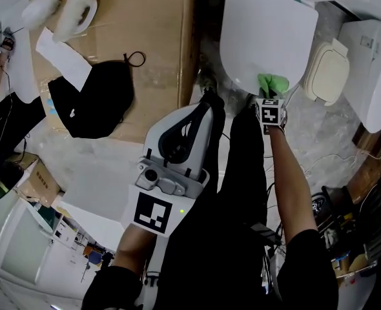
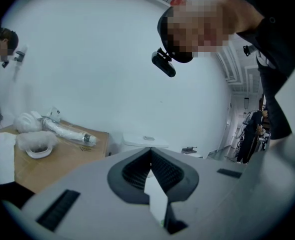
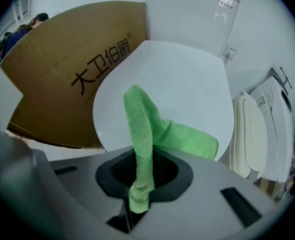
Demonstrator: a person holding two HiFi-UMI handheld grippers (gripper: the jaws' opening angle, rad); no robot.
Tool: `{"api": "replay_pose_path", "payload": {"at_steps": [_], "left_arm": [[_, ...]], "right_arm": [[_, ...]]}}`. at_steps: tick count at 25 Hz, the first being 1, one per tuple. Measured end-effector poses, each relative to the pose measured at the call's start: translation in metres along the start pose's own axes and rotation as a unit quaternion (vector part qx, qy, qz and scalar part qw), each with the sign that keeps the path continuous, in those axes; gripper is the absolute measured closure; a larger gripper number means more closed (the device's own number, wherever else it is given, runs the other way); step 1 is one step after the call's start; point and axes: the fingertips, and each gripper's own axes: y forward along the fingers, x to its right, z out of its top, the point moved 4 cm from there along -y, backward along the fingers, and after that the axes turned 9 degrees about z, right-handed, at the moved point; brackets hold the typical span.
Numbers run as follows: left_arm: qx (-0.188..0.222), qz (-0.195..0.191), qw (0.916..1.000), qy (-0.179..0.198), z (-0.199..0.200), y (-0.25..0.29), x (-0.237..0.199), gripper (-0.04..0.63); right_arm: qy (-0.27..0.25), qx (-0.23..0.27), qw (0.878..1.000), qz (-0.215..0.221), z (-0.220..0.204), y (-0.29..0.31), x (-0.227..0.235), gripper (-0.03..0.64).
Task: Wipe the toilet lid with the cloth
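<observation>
The white toilet lid [image 1: 268,34] is down, at the top centre of the head view, and fills the right gripper view [image 3: 177,84]. A green cloth [image 1: 272,82] lies on the lid's near edge. My right gripper [image 1: 268,95] is shut on the green cloth [image 3: 142,134]; one end hangs out behind the jaws and the rest is spread on the lid. My left gripper [image 1: 189,129] is held back over my legs, away from the toilet. Its jaws [image 2: 151,164] are shut with nothing in them and tilt up toward a white wall.
A big cardboard box [image 1: 145,37] stands left of the toilet, with a black bag [image 1: 93,99] and white papers on it. Other white toilet parts [image 1: 326,73] sit to the right. Cables [image 1: 326,166] trail on the floor at right. The tank [image 3: 187,9] rises behind the lid.
</observation>
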Motion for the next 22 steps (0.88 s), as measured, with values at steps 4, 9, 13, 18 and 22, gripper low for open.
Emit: {"api": "replay_pose_path", "payload": {"at_steps": [4, 9, 13, 18, 22], "left_arm": [[-0.003, 0.005, 1.0, -0.004, -0.002, -0.001, -0.006, 0.594], [-0.005, 0.01, 0.9999, -0.009, -0.004, 0.0, -0.012, 0.594], [-0.006, 0.015, 0.9998, -0.013, -0.004, -0.001, -0.02, 0.594], [-0.006, 0.02, 0.9996, -0.018, -0.004, -0.002, -0.033, 0.594], [-0.008, 0.021, 0.9995, -0.021, -0.005, -0.001, -0.046, 0.594]], "right_arm": [[0.008, 0.002, 1.0, 0.019, 0.004, 0.001, -0.011, 0.568], [0.018, 0.013, 0.999, 0.041, 0.017, 0.009, -0.034, 0.568], [0.018, 0.021, 0.998, 0.063, 0.033, 0.017, -0.055, 0.568], [0.022, 0.038, 0.996, 0.078, 0.059, 0.028, -0.08, 0.568], [0.021, 0.049, 0.995, 0.088, 0.081, 0.037, -0.101, 0.568]]}}
